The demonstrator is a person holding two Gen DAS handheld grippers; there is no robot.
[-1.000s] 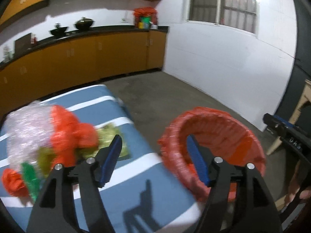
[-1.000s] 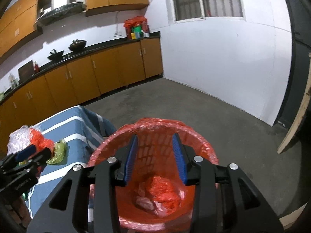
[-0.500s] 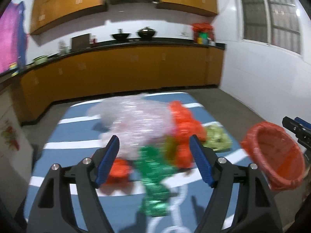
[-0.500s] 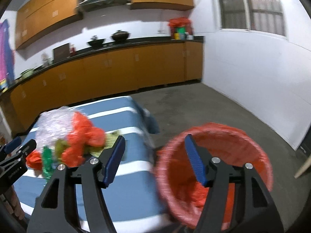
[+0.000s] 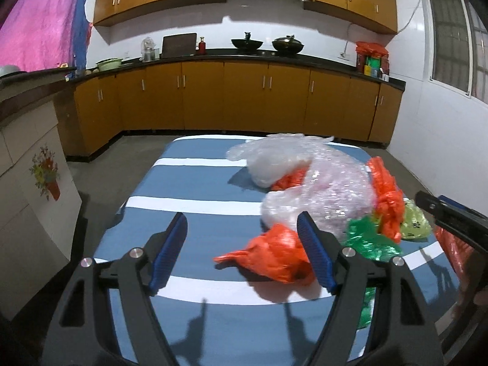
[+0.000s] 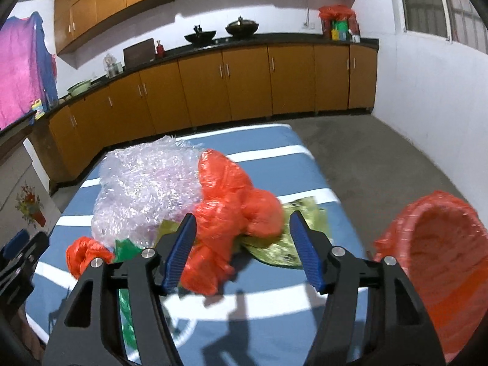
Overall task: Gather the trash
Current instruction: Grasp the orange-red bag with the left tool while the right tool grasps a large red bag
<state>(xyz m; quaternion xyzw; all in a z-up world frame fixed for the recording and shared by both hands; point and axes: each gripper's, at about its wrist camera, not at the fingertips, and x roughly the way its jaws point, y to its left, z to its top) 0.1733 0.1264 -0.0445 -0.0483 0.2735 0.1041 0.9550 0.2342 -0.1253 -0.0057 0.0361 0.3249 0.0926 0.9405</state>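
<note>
A heap of trash lies on the blue-and-white striped surface (image 5: 195, 213), toward its right edge. The clear bubble wrap (image 6: 143, 189) sits at the back of the heap, with a big orange plastic bag (image 6: 231, 210) against it. A yellow-green bag (image 6: 289, 244) lies flat nearest the right edge, a green bag (image 5: 366, 241) and a smaller orange bag (image 5: 274, 256) toward the near edge.

The left gripper (image 5: 242, 253) hangs over the near part of the surface, released, nothing between its blue pads. The right gripper (image 6: 242, 251) has just been opening and stands released above the big orange bag, gripping nothing. The red-lined bin (image 6: 439, 262) stands off the surface's right edge.
</note>
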